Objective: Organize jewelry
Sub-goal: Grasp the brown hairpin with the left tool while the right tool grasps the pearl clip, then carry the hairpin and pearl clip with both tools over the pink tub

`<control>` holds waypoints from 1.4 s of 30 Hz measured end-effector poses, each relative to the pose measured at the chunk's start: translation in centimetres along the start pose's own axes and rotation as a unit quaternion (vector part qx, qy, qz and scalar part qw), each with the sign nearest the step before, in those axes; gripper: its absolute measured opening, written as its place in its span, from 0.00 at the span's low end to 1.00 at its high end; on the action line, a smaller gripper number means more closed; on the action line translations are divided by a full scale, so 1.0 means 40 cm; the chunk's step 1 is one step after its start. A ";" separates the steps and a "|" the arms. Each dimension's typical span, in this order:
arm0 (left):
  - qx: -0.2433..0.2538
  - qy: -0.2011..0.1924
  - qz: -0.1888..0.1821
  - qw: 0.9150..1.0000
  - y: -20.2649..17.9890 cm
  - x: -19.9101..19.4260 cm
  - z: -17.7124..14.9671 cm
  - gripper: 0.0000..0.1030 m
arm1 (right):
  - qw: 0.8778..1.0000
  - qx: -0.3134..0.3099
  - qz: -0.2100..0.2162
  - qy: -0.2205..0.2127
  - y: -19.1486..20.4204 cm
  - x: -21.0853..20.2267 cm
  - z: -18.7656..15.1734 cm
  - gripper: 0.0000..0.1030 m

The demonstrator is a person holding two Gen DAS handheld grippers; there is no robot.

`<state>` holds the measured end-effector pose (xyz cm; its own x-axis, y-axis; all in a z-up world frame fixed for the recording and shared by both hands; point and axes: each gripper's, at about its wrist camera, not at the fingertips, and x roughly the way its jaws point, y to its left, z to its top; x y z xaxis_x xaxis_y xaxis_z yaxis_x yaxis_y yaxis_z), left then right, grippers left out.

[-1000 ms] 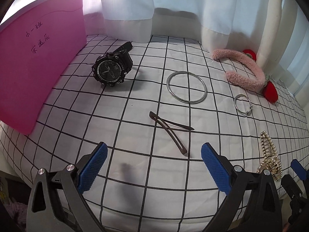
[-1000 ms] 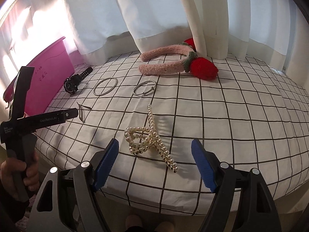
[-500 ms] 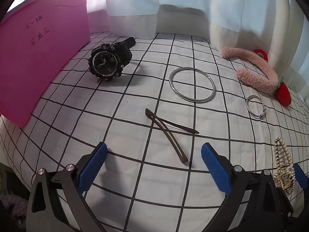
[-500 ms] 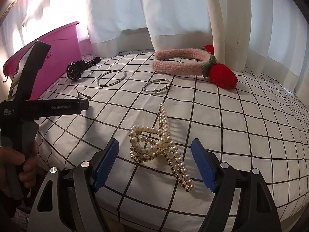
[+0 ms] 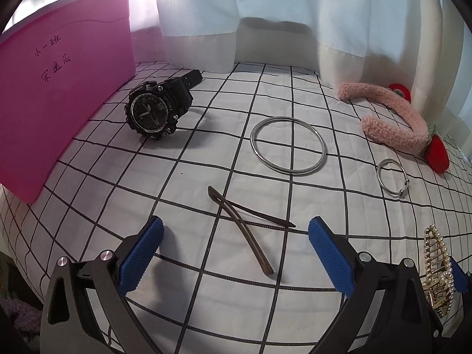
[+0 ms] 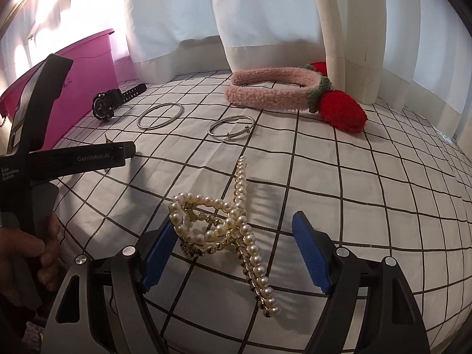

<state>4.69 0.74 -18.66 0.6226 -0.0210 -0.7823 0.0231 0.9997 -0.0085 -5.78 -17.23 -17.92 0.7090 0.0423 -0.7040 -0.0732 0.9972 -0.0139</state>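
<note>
On checked cloth point(image 5: 183, 289), left gripper point(image 5: 234, 253) wide open over brown hair fork point(image 5: 236, 221), right gripper point(image 6: 233, 256) wide open around pearl claw clip point(image 6: 227, 224) — nothing squeezed, watch point(image 5: 153, 112) beside pink bin point(image 5: 50, 94).

Backlit through the curtain point(image 6: 265, 14), sharp centre, soft shadows, fisheye-bent, dark corners.
</note>
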 end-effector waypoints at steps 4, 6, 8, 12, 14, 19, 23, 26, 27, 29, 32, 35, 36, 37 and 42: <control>-0.006 -0.011 0.001 1.000 0.010 -0.016 -0.008 0.76 | 1.000 -0.010 0.001 -0.004 0.008 -0.001 -0.004 0.71; -0.005 -0.016 -0.001 1.000 0.009 -0.022 -0.012 0.65 | 1.000 -0.012 -0.001 -0.005 0.010 -0.003 -0.005 0.71; 0.002 -0.021 -0.004 1.000 0.003 -0.029 -0.016 0.54 | 1.000 -0.013 -0.002 -0.005 0.012 -0.002 -0.004 0.71; 0.025 -0.027 -0.014 0.999 -0.013 -0.044 -0.028 0.32 | 1.000 -0.027 0.007 -0.007 0.027 -0.006 -0.001 0.53; 0.019 -0.026 -0.027 0.999 -0.002 -0.047 -0.029 0.29 | 0.999 -0.035 0.003 -0.008 0.038 -0.007 0.000 0.48; -0.007 -0.021 -0.062 0.998 0.036 -0.054 -0.027 0.26 | 1.000 -0.026 0.010 -0.008 0.037 -0.007 0.002 0.45; -0.009 -0.018 -0.063 0.998 0.047 -0.060 -0.031 0.26 | 1.000 -0.023 0.012 -0.008 0.039 -0.011 0.003 0.45; -0.008 -0.021 -0.061 0.998 0.054 -0.072 -0.033 0.26 | 1.000 -0.023 0.013 -0.012 0.041 -0.017 0.007 0.45; -0.007 -0.023 -0.060 0.998 0.057 -0.077 -0.032 0.26 | 1.000 -0.022 0.014 -0.013 0.041 -0.020 0.010 0.45; -0.006 -0.028 -0.059 0.998 0.061 -0.090 -0.029 0.26 | 1.000 -0.019 0.017 -0.017 0.041 -0.028 0.018 0.45; -0.008 -0.034 -0.060 0.998 0.069 -0.114 -0.020 0.26 | 0.999 -0.018 0.021 -0.022 0.041 -0.044 0.034 0.45; -0.013 -0.038 -0.057 0.998 0.081 -0.140 -0.006 0.26 | 0.999 -0.022 0.024 -0.026 0.043 -0.065 0.056 0.45; -0.014 -0.039 -0.057 0.998 0.084 -0.150 -0.001 0.26 | 0.999 -0.023 0.026 -0.027 0.043 -0.072 0.066 0.45; -0.015 -0.040 -0.055 0.998 0.087 -0.158 0.005 0.26 | 0.999 -0.024 0.027 -0.029 0.042 -0.080 0.075 0.45; -0.024 -0.054 -0.054 0.997 0.104 -0.218 0.041 0.26 | 0.998 -0.032 0.034 -0.037 0.040 -0.120 0.129 0.45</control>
<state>0.66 5.05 -10.85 0.6992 -0.1272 -0.7035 0.0580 0.9909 -0.1215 -5.67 -15.54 -10.89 0.7511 0.1163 -0.6498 -0.1663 0.9860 -0.0157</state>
